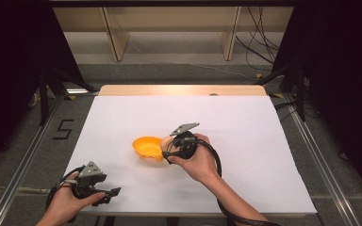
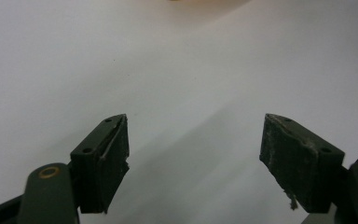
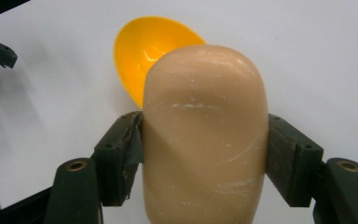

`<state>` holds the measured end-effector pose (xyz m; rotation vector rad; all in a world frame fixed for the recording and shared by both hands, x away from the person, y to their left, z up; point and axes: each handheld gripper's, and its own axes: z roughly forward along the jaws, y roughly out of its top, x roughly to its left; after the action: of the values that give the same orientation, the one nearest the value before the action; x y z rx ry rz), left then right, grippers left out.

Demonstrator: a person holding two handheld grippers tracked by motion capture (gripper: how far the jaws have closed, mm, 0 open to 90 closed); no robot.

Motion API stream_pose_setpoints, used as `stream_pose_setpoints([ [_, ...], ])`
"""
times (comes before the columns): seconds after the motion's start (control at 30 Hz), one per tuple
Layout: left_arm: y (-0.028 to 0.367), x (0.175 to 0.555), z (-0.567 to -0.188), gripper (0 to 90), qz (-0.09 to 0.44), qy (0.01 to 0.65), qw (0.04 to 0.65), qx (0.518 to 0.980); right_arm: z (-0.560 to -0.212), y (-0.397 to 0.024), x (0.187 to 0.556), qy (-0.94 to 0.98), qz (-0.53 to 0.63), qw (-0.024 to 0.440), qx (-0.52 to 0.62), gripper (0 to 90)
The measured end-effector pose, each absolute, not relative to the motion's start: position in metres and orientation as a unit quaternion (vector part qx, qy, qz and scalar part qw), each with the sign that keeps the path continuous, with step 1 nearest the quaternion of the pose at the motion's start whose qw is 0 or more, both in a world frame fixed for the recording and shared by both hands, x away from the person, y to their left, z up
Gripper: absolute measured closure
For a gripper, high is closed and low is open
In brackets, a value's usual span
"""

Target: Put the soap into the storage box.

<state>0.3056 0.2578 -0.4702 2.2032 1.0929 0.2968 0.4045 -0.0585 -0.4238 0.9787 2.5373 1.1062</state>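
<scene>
Right gripper clamps beige oval piece — hides orange bowl's near rim.

Loaf: smooth, tan, rounded like a bread roll, faintly scratched; held upright and clamped on both sides, just at 3 o'clock of the bowl.
Bowl: small, orange, glossy, empty; tilted, mouth open, near the middle of the white bench.

Bright, even overhead light on white table; soft shadows, blurry close-ups.
</scene>
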Motion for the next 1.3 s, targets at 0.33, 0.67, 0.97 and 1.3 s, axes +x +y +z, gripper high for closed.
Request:
stream_pose_setpoints([
  [0.33,0.259,0.306,-0.47,23.5,0.123,0.406,0.33,0.843,-0.417,-0.056,0.408,0.86,0.368,0.108,0.335,35.2],
  [0.67,0.258,0.306,-0.469,23.5,0.118,0.409,0.331,0.842,-0.414,-0.053,0.412,0.86,0.373,0.108,0.332,35.2],
  [0.97,0.258,0.306,-0.469,23.5,0.119,0.407,0.333,0.842,-0.412,-0.05,0.414,0.859,0.375,0.11,0.33,35.1],
  [1.3,0.258,0.306,-0.469,23.5,0.119,0.408,0.333,0.842,-0.41,-0.049,0.417,0.858,0.377,0.112,0.331,35.2],
])
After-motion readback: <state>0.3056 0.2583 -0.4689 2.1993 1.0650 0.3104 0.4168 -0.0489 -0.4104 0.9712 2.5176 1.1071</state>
